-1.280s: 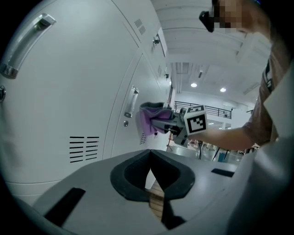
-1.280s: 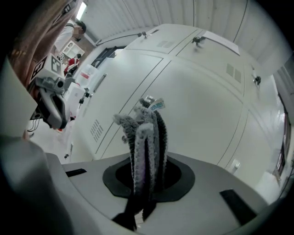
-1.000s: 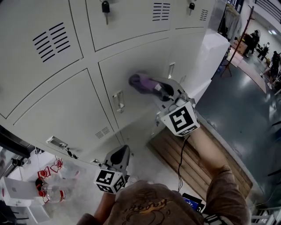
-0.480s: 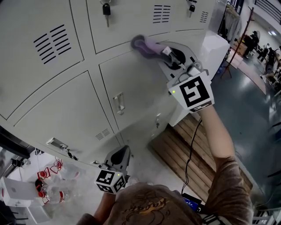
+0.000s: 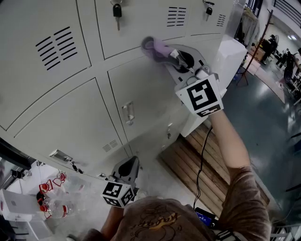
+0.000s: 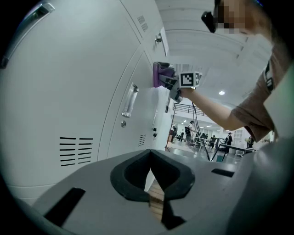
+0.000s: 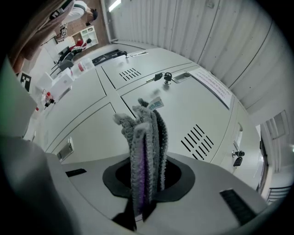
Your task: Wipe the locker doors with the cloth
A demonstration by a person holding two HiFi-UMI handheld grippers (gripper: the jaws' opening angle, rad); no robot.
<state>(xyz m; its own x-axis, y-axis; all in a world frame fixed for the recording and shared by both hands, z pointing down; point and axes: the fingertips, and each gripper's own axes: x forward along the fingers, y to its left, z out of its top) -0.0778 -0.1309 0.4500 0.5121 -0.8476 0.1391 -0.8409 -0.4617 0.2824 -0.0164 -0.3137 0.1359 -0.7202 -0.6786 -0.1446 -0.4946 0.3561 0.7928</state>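
Note:
A purple cloth [image 5: 154,47] presses against the grey locker doors [image 5: 150,94], near the seam between an upper and a lower door. My right gripper [image 5: 165,52] is shut on the cloth [image 7: 144,151], which stands folded between its jaws in the right gripper view. The left gripper view shows the cloth [image 6: 161,75] flat on the door, high up. My left gripper [image 5: 128,165] hangs low in front of the lower lockers, shut and empty; its jaws meet [image 6: 150,183] with nothing between them.
Door handles [image 5: 127,113] and hanging keys [image 5: 117,10] stick out from the doors. A wooden pallet [image 5: 207,162] lies on the floor at the lockers' foot. Red-labelled bottles [image 5: 51,193] sit at the lower left. People stand far off at the right [image 5: 272,44].
My right gripper has carried the cloth up the door, from beside the handle to the seam at the top of that door. The left gripper has stayed still.

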